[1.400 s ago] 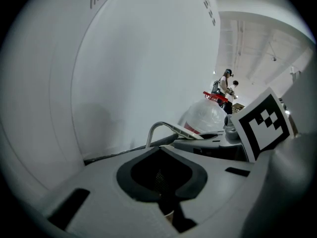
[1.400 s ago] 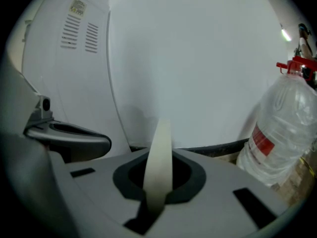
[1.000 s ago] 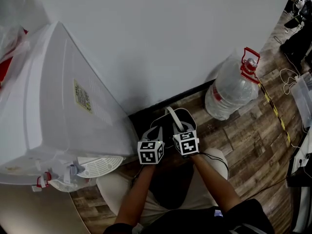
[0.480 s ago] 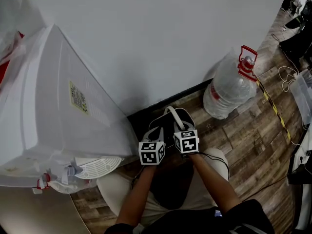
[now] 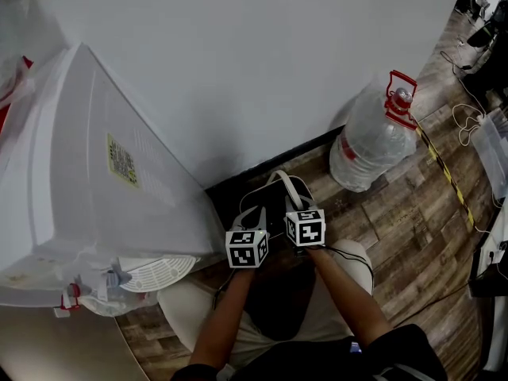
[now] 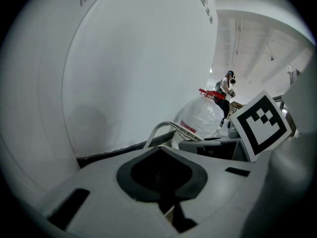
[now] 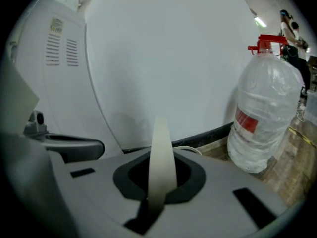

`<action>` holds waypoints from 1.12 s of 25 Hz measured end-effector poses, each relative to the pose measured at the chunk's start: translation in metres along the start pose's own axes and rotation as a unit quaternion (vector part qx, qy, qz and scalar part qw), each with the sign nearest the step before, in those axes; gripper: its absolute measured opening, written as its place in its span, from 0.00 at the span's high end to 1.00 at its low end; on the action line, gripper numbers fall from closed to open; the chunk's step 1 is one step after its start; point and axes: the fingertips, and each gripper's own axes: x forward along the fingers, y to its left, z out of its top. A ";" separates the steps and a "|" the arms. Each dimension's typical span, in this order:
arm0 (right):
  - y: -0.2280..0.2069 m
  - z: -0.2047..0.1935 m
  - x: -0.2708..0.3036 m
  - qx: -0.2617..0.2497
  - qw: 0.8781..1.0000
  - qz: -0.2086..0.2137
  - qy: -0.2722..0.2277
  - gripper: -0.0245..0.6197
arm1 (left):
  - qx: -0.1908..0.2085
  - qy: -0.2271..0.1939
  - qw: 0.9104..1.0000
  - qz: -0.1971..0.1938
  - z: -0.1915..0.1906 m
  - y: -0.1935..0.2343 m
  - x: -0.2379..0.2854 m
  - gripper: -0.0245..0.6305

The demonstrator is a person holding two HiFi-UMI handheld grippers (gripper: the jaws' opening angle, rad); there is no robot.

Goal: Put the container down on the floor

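Note:
A dark container (image 5: 268,203) with a white bail handle (image 5: 282,187) sits low by the black baseboard, between a white appliance and a water bottle. My right gripper (image 5: 294,206) is shut on the handle, which shows as a pale strip (image 7: 160,152) rising from between its jaws (image 7: 157,185). My left gripper (image 5: 255,213) is right beside it on the left, over the container's near rim. Its jaws (image 6: 163,182) are shut and I see nothing held between them. The handle's arch (image 6: 161,129) shows just beyond the left gripper's tips. The container's base is hidden by both grippers.
A large white appliance (image 5: 87,189) stands close on the left. A big clear water bottle (image 5: 371,149) with a red cap stands on the wood floor to the right. Yellow-black tape (image 5: 444,173) and cables (image 5: 468,125) lie further right. The white wall is right behind.
My right gripper has shifted slightly toward the wall and rolled a little, still gripping the handle. The left gripper has stayed in place.

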 end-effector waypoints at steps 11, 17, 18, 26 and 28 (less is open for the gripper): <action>-0.026 -0.005 -0.004 0.002 0.999 -0.033 0.018 0.91 | 0.008 0.006 1.000 -0.016 -0.005 -0.015 0.007 0.94; -0.046 -0.011 -0.005 0.002 0.998 -0.052 0.035 0.91 | 0.007 0.009 1.000 -0.026 -0.008 -0.022 0.011 0.94; -0.048 -0.012 -0.004 0.001 0.998 -0.055 0.038 0.91 | 0.007 0.009 1.000 -0.028 -0.009 -0.023 0.012 0.94; -0.067 -0.026 -0.006 0.010 0.996 -0.069 0.062 0.91 | 0.014 0.013 0.999 -0.039 -0.010 -0.033 0.019 0.94; -0.071 -0.029 -0.005 0.010 0.995 -0.071 0.067 0.91 | 0.015 0.014 0.999 -0.041 -0.011 -0.035 0.021 0.94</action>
